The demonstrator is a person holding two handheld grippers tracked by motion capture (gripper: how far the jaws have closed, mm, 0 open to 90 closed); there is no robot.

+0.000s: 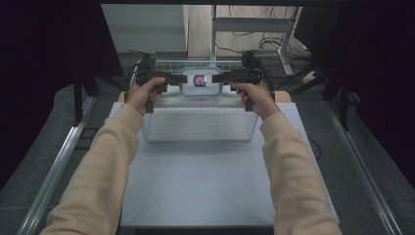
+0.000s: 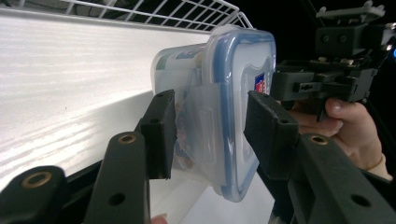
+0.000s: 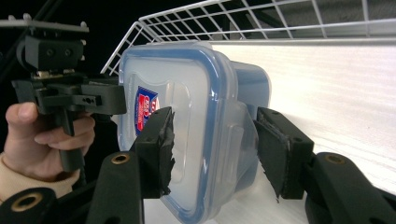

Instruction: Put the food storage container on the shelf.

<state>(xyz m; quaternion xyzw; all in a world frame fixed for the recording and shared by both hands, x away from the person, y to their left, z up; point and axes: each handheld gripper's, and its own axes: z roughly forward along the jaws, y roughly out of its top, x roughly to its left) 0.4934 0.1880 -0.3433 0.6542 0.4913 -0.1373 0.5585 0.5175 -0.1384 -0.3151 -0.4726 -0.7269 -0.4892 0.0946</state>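
A clear plastic food box [image 1: 199,81] with a blue-sealed lid and a red-and-blue label hangs in the air over the far end of a white wire basket [image 1: 195,128]. My left gripper [image 1: 175,81] is shut on its left end and my right gripper [image 1: 219,78] on its right end. In the left gripper view, the left gripper [image 2: 212,133] has its jaws on either side of the box [image 2: 233,84] at a lid latch, and something brown shows inside. In the right gripper view, the right gripper [image 3: 212,151] clamps the lid face and side of the box [image 3: 187,84].
The basket stands at the far end of a white table [image 1: 195,186], and its wire rim [image 2: 163,11] rises behind the box. Dark curtains flank the table. Metal frame legs and cables [image 1: 274,44] lie on the floor beyond.
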